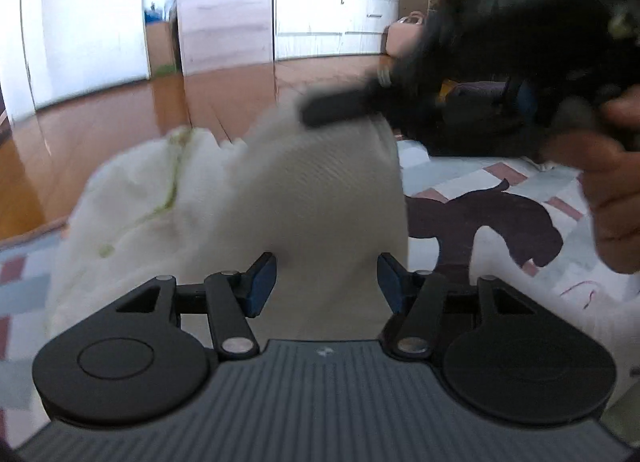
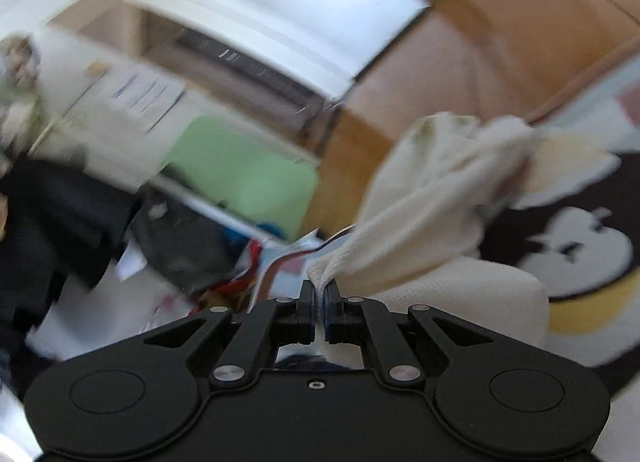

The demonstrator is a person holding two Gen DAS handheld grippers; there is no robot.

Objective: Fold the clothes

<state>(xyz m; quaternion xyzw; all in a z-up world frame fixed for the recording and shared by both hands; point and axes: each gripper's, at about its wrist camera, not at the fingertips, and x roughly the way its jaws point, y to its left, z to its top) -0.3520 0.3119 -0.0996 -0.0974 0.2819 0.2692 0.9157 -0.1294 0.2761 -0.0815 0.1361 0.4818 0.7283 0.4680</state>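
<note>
My right gripper (image 2: 319, 287) has its fingers pinched tight on an edge of the white garment (image 2: 432, 198); a small nub of ribbed cloth pokes out between the pads at twelve o'clock in the right wrist view, and the rest trails up toward two o'clock, bunched and slack. In the left wrist view my left gripper (image 1: 326, 280) stands with its fingers wide apart and nothing clamped; the same white garment (image 1: 248, 198) hangs straight ahead at twelve o'clock, running down between the two blue pads (image 1: 262, 282). Whether cloth touches either pad I cannot tell. A faint green trim line shows at ten o'clock on the crumpled part. The right gripper (image 1: 340, 106), held by a hand (image 1: 612, 182), comes in from two o'clock and carries the garment's top edge above the printed bedspread (image 1: 500, 190).

I judge the step in hand to be lifting the garment clear of the bedspread to open it out or carry an edge over. Both views are smeared with motion, so the cloth's shape is hard to read, and I cannot say whether any fold is already laid in.

Next, I think, the left fingers need a second hold: close on the hanging edge between them, near a corner, then draw the two grips apart so the cloth goes taut and flat.
</note>
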